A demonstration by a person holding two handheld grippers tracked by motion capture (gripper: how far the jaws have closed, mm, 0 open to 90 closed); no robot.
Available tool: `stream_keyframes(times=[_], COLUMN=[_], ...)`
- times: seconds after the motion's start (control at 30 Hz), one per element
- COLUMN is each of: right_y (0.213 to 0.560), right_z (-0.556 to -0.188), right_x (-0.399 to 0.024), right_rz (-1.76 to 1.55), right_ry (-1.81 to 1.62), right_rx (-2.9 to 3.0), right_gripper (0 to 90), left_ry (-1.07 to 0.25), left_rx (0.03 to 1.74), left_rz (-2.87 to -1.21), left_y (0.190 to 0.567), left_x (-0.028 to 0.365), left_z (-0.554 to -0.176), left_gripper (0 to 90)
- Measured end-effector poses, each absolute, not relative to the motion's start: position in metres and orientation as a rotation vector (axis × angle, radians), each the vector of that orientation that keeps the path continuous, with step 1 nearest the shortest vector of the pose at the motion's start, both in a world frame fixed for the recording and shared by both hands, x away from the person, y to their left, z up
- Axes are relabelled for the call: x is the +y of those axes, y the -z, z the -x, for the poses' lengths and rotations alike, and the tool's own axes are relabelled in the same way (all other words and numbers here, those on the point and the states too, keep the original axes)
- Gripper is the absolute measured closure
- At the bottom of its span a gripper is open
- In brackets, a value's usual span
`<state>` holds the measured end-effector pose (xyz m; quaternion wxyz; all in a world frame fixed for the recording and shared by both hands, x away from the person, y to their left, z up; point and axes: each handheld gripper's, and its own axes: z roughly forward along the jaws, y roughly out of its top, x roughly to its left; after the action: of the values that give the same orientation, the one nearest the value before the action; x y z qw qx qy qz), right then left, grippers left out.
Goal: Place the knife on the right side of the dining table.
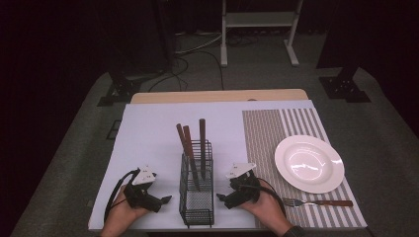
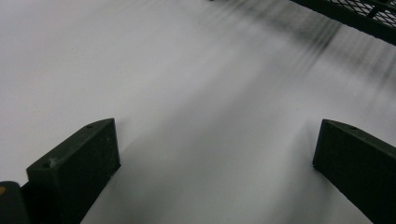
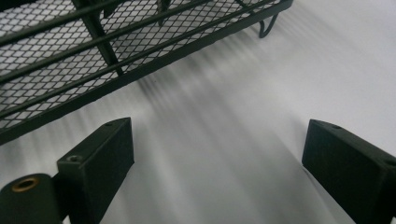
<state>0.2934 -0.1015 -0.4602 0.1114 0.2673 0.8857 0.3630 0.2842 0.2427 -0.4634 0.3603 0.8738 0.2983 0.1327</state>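
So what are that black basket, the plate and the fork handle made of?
The basket looks like metal wire with fine mesh panels, painted matt black; the right gripper view shows its diamond mesh. The plate seems glazed ceramic: white, with a soft glare. The fork has a brown handle, probably wood, and a shiny metal head.

left gripper (image 2: 215, 172): two black block jaws spread wide, nothing between | smooth white table surface (image 2: 187, 93) below | black wire-mesh basket (image 2: 369, 18) corner top right

Dim surroundings, lit tabletop (image 1: 148, 133); plate (image 1: 309, 163) glare; close views blurred.
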Motion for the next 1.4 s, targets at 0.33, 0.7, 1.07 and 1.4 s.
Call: stream_keyframes(times=[0.33,0.7,1.07,1.4], right_y=[0.448,0.427,0.405,0.372], right_z=[-0.301,-0.311,-0.325,-0.337], right_x=[-0.115,-0.129,-0.146,-0.151], right_rz=[-0.815,-0.859,-0.863,-0.799], right_ry=[-1.1,-1.148,-1.226,-1.334], right_rx=[2.597,2.579,2.524,2.492], right_gripper=[12.4,21.2,29.5,38.4], left_ry=[-0.343,-0.342,-0.342,-0.34], left_rx=[0.769,0.768,0.768,0.77], left_rz=[-2.252,-2.252,-2.255,-2.253], left_y=[0.463,0.463,0.463,0.463], left_x=[0.243,0.243,0.243,0.243], left_z=[-0.284,-0.284,-0.284,-0.284], left_gripper=[0.0,0.0,0.0,0.0])
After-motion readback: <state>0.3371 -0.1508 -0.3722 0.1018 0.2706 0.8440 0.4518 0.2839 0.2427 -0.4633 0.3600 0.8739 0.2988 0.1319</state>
